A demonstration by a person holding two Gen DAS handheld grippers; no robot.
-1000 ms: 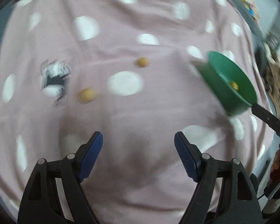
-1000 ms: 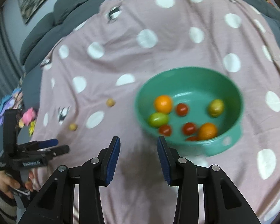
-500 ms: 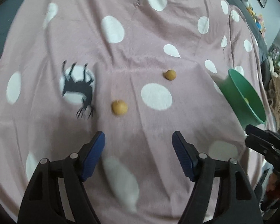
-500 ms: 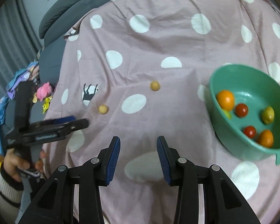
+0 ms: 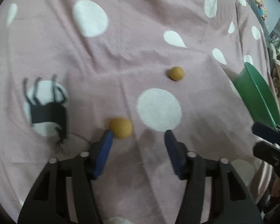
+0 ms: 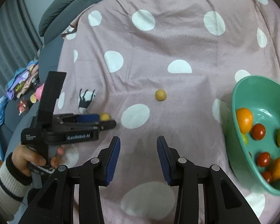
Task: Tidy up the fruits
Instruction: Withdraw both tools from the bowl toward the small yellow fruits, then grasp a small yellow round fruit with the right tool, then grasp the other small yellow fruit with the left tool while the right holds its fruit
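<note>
From where I sit, most of the sorting looks done: the green bowl [image 6: 239,100] on the right side of the pink dotted blanket [image 6: 177,43] already holds two oranges, several small red tomatoes and a couple of yellow-green fruits, though I can't count exactly what sits under its near wall. What is left, as far as I can see, is two small yellow fruits lying loose on the cloth. The near yellow fruit [image 5: 120,127] sits just ahead of my left gripper [image 5: 139,137], close against the tip of its left finger and off-centre in the gap; the jaws have just been closing, yet they are not on it, so that gripper is open with nothing pinched. In the right wrist view the same fruit peeks out beside the tool's blue pad, and I can't tell whether it touches. The far yellow fruit [image 6: 160,94] lies apart, between two white dots, roughly midway between the near one and the bowl. My right gripper [image 6: 138,143] hangs over bare blanket with its jaws parted by a modest gap and nothing between them, the bowl off to its right. I judge the step in hand to be picking up the near fruit; after that both loose fruits need carrying to the bowl, so I'd call the job well along but not finished.
</note>
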